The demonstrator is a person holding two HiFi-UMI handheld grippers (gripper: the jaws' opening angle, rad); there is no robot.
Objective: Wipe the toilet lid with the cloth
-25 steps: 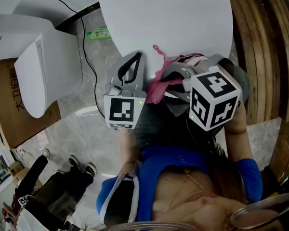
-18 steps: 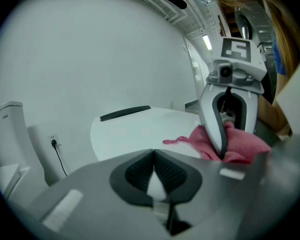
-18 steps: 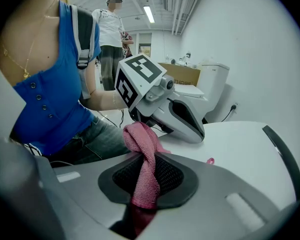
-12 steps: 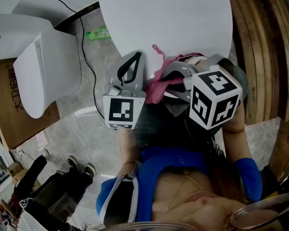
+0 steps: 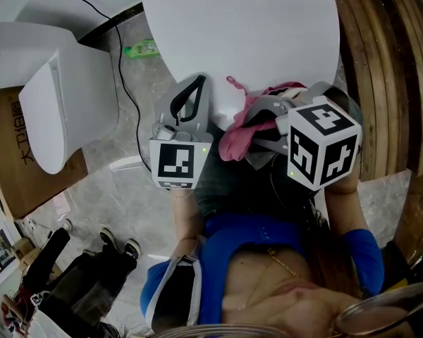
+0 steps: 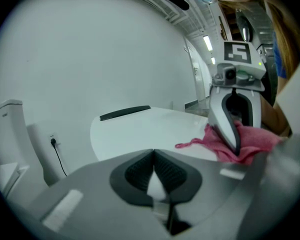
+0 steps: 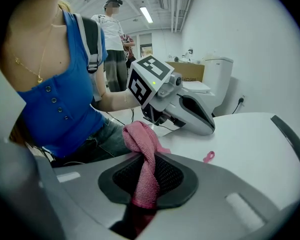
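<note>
Cloth (image 7: 139,136), pink and twisted, is clamped between the jaws of the right hand-held gripper (image 7: 149,178), which has drawn back slightly toward the person in the last second, dragging the cloth to the white bench's (image 5: 254,34) edge. The pickup looks done; the toilet lid (image 5: 48,108) stands well apart to the left, unwiped. Left hand-held gripper (image 6: 153,170) hovers alongside over the bench edge, jaws together on nothing
</note>
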